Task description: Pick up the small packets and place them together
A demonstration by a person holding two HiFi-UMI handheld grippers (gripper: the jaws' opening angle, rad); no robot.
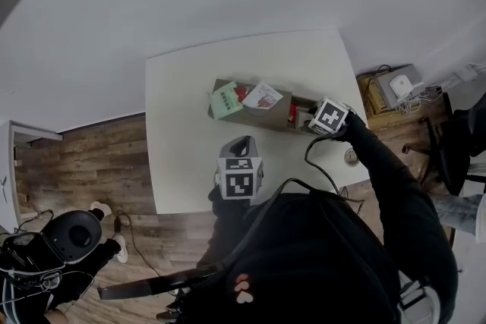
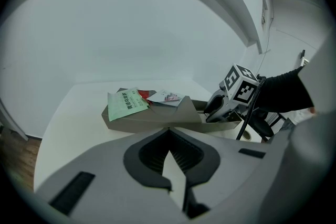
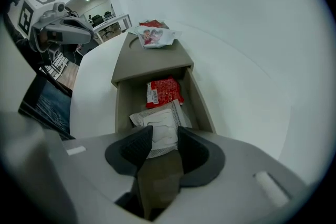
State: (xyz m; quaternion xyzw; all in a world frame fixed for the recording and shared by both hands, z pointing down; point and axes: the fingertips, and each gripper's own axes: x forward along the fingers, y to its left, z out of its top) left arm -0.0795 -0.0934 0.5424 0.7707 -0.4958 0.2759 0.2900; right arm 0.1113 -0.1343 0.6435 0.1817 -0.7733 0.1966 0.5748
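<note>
A flat brown cardboard tray [image 1: 267, 117] lies across the white table [image 1: 182, 133]. On its raised left part rest a green packet [image 1: 225, 100], a red packet [image 1: 242, 93] and a white-and-pink packet [image 1: 263, 95]. In the right gripper view, the tray's sunken compartment [image 3: 123, 107] holds a red packet [image 3: 164, 92] and a white packet [image 3: 160, 126]. My right gripper [image 3: 165, 136] is open over the tray's right end, and the white packet's near end lies between its jaws. My left gripper [image 2: 168, 131] is shut and holds nothing, hovering near the table's front edge, short of the tray [image 2: 157, 122].
A small round object [image 1: 351, 156] sits near the table's front right corner. A low cabinet with devices and cables [image 1: 395, 91] stands right of the table, with a dark chair [image 1: 448, 140] beside it. A black cable [image 1: 323, 167] trails from the right gripper.
</note>
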